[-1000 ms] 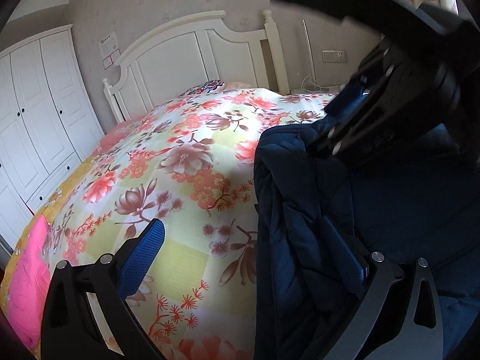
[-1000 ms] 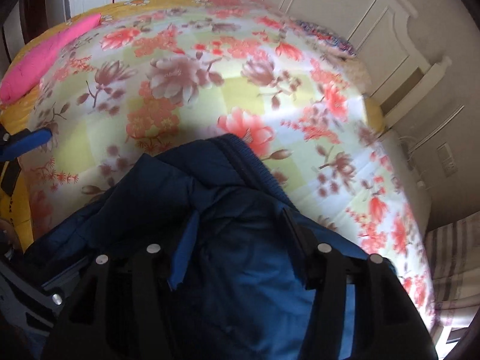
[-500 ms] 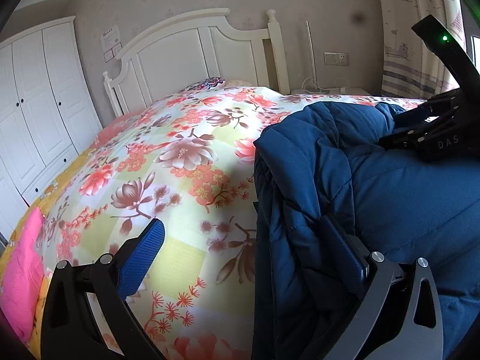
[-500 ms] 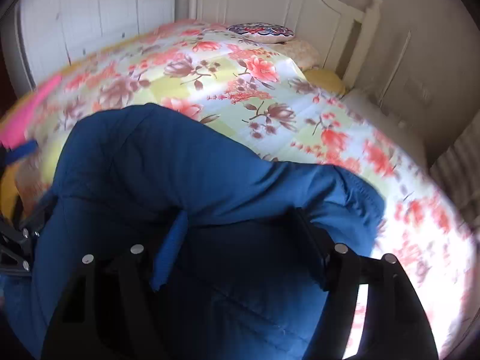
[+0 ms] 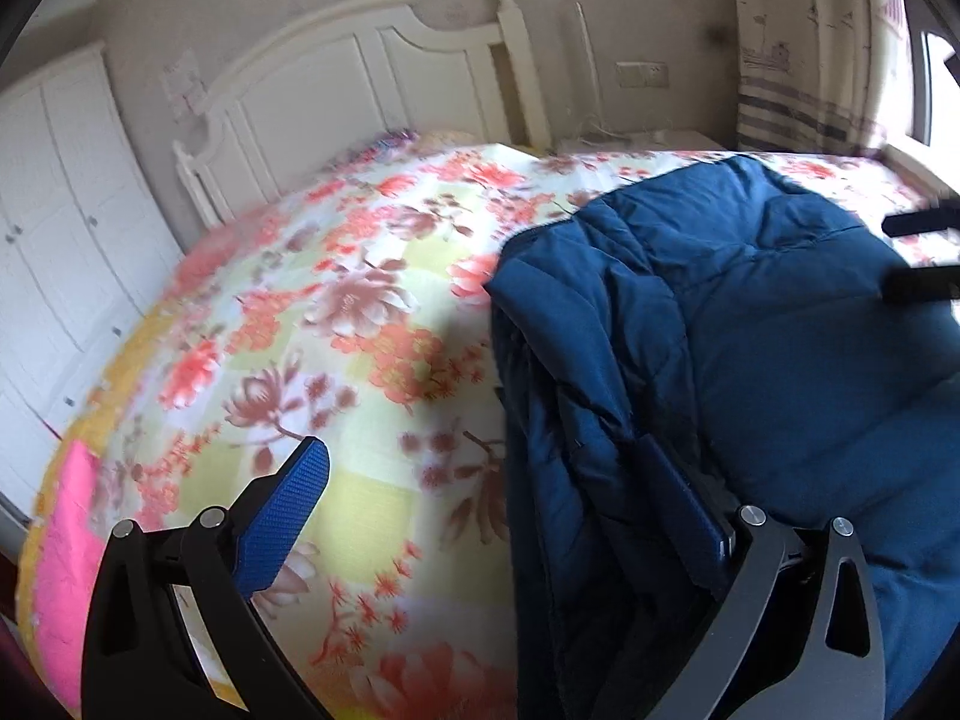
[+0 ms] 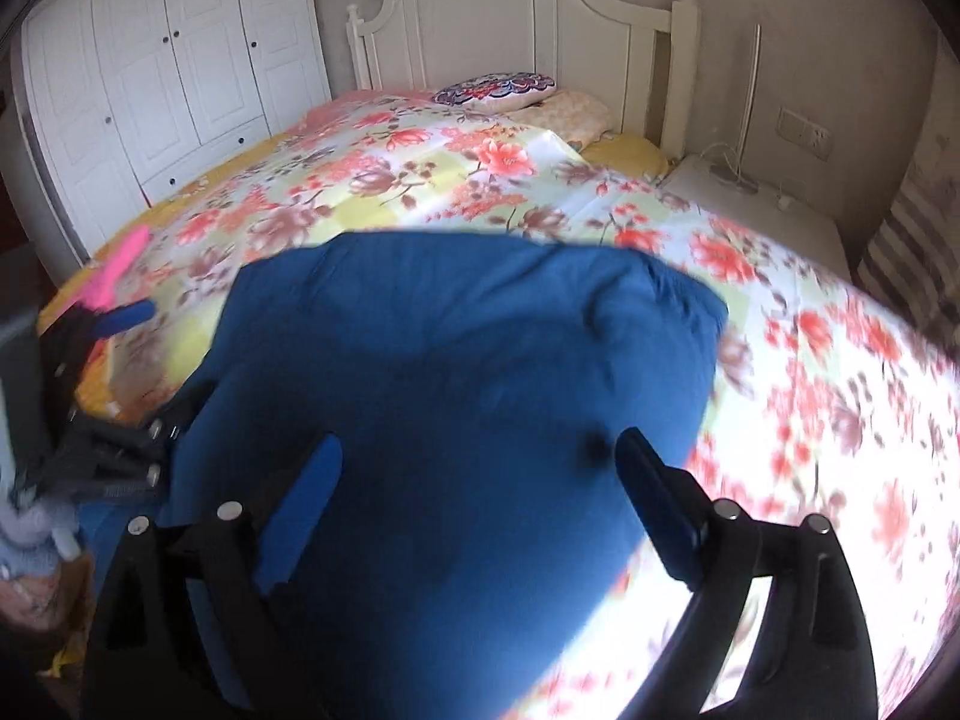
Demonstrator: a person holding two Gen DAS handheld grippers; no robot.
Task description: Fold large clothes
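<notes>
A large dark blue padded jacket lies folded on the floral bedspread. It also fills the middle of the right wrist view. My left gripper is open at the jacket's left edge; its left finger is over the bedspread and its right finger lies against the jacket's folds. My right gripper is open over the jacket's near edge, fingers on either side of the cloth. The right gripper's fingers also show at the far right of the left wrist view.
A white headboard stands at the far end of the bed, with pillows below it. White wardrobes are on the left. A pink cloth lies at the bed's left edge. A nightstand stands to the right.
The right gripper swung from above the jacket to its right side, laying the cloth flatter, and its jaws spread wider. The left gripper barely moved.
</notes>
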